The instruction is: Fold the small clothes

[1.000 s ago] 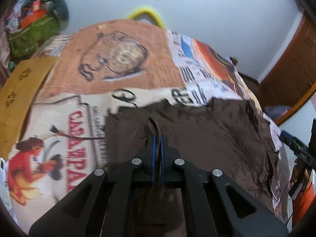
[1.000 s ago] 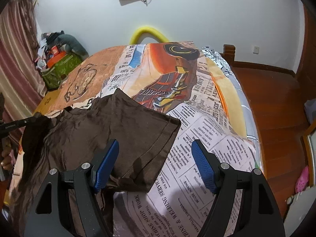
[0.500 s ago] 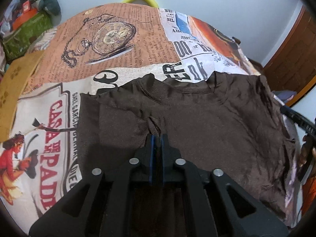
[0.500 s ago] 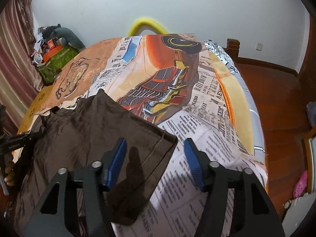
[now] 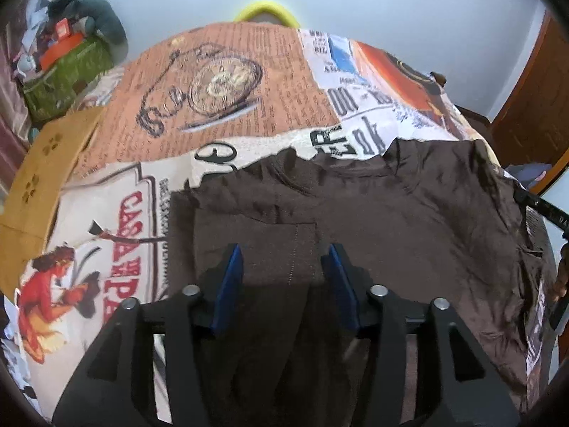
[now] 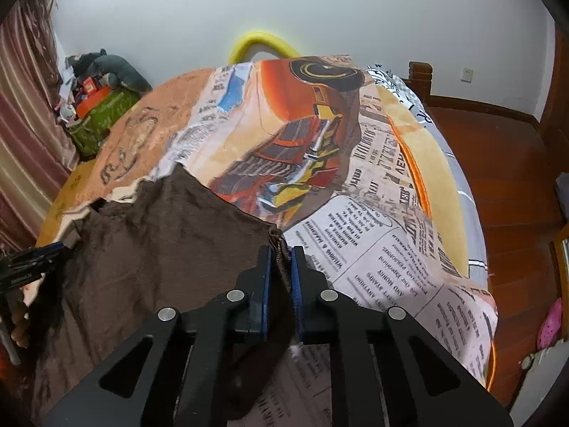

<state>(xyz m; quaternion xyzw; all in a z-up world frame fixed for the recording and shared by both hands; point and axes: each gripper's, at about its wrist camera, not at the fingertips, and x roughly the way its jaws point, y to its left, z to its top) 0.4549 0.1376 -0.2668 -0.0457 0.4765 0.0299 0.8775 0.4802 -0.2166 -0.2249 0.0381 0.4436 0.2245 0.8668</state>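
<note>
- The right gripper (image 6: 281, 249) has just been closing, and its blue pads (image 6: 263, 284) now pinch a bunched fold at the sleeve edge of the brown T-shirt (image 6: 160, 235).
- The left gripper (image 5: 282, 252) has just been opening; its blue pads (image 5: 227, 284) stand apart on either side of a folded sleeve with a stitched hem, not pressing on the cloth.
- The brown T-shirt lies spread on the bed (image 5: 231, 82), collar towards the far side, wrinkled along its right part.
- The bed carries a printed cover (image 6: 373, 249) of newspaper text, a pocket watch and a red car.
- Beyond the bed's far end a yellow curved tube (image 6: 263, 41) stands against the white wall.
- A green bag (image 5: 67, 74) with clutter sits at far left.
</note>
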